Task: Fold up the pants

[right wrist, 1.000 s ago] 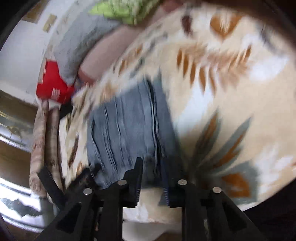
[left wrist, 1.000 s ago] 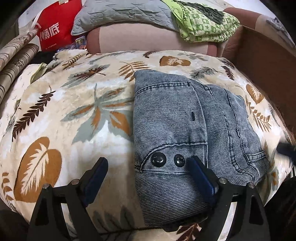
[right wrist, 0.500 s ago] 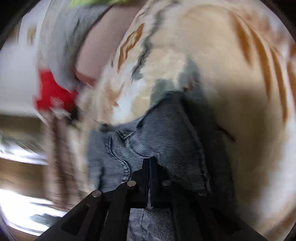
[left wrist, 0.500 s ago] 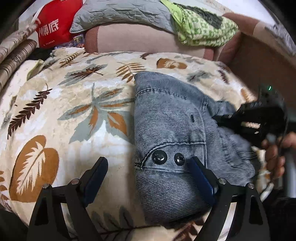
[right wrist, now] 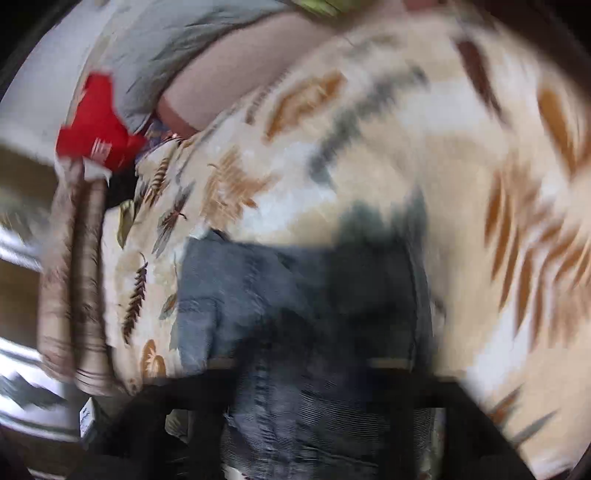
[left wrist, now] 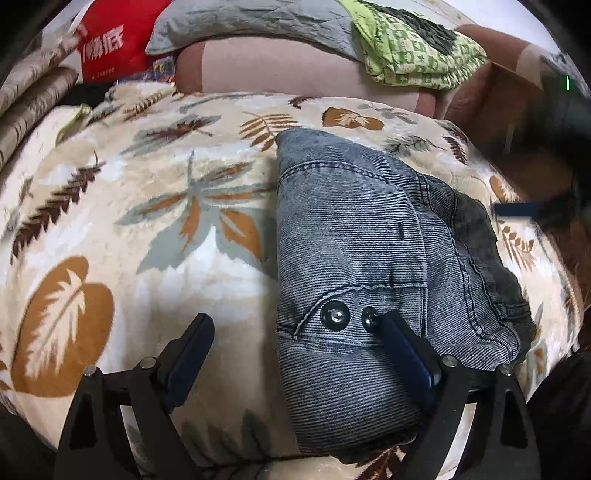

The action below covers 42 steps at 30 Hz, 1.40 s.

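Left gripper (left wrist: 295, 336): one, black frame with two blue-padded fingers (left wrist: 400, 343), spread wide and released; its right finger lies on the denim, its left finger over bare blanket, nothing clamped between them.

Folded blue-grey denim pants (left wrist: 354, 251): one, directly ahead of the left gripper and under its right finger, lying flat on the bed as a compact bundle. Two dark metal snap buttons (left wrist: 335, 316) sit side by side just off that finger's tip.

Cream plush blanket with brown and grey leaf print (left wrist: 147, 229): one, covering the bed beneath both grippers, spreading left and ahead of the pants.

Right gripper (left wrist: 517, 209): one, seen to the far right of the left gripper, blurred, off the pants' right edge. In its own view the jaws are opening, standing wide with denim (right wrist: 295, 295) below and between them but not pinched.

Pink-brown bolster cushion (left wrist: 288, 70): one, beyond the blanket.

Grey quilted pillow (left wrist: 240, 18): one, on top of the cushion.

Green patterned folded cloth (left wrist: 417, 51): one, far right.

Red bag with white lettering (left wrist: 107, 44): one, far left.
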Each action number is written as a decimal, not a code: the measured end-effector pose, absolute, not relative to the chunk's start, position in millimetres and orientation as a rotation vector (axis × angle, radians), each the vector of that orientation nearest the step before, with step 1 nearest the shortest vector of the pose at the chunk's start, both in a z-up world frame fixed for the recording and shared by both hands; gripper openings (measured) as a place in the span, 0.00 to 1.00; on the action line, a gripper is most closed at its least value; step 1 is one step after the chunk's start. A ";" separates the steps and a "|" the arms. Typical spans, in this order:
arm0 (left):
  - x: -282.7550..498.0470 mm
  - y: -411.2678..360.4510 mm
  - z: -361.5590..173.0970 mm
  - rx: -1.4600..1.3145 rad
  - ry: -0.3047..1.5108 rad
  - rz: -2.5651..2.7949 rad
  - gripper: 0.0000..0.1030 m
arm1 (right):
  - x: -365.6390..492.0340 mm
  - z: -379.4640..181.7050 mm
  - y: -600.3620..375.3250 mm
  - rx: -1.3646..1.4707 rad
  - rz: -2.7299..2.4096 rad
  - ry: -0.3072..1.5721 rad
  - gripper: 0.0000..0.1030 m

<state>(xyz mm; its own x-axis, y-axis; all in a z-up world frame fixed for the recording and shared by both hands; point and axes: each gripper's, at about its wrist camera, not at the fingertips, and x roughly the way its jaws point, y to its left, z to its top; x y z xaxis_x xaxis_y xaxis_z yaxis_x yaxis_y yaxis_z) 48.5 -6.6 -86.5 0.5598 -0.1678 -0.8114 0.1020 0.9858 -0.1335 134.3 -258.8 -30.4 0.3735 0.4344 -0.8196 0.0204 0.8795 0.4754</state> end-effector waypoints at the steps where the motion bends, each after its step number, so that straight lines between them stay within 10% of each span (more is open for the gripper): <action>1: 49.1 -5.2 -87.1 -0.078 0.966 -0.167 0.90 | 138.2 -16.9 -250.6 0.410 0.276 1.137 0.98; 13: 47.8 -3.7 -89.4 -0.077 0.953 -0.199 0.90 | 235.7 -26.6 -72.9 -0.227 0.374 1.339 0.93; 15: 47.8 -3.1 -89.4 -0.079 0.951 -0.201 0.90 | 244.0 -51.0 -69.3 -0.235 0.386 1.442 0.35; 16: 48.2 -2.7 -89.7 -0.083 0.952 -0.203 0.90 | 248.0 -63.2 -71.0 -0.222 0.390 1.491 0.22; 30: 48.1 -2.9 -89.9 -0.092 0.950 -0.203 0.91 | 188.5 -8.3 -163.9 0.107 0.349 1.192 0.26; 35: 47.0 -2.9 -91.0 -0.107 0.939 -0.199 0.91 | 162.2 -89.3 -209.9 0.184 0.332 1.324 0.36; 42: 41.2 0.2 -91.3 -0.128 0.911 -0.194 0.91 | 126.4 -34.2 -212.9 0.161 0.311 1.145 0.53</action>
<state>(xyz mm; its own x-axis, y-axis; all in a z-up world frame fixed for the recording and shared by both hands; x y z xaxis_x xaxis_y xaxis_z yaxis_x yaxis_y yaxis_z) 41.2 0.2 -91.3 0.5975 -0.2210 -0.7708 0.1124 0.9749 -0.1924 126.4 -212.9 -34.2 0.3760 0.3240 -0.8681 -0.1601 0.9455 0.2835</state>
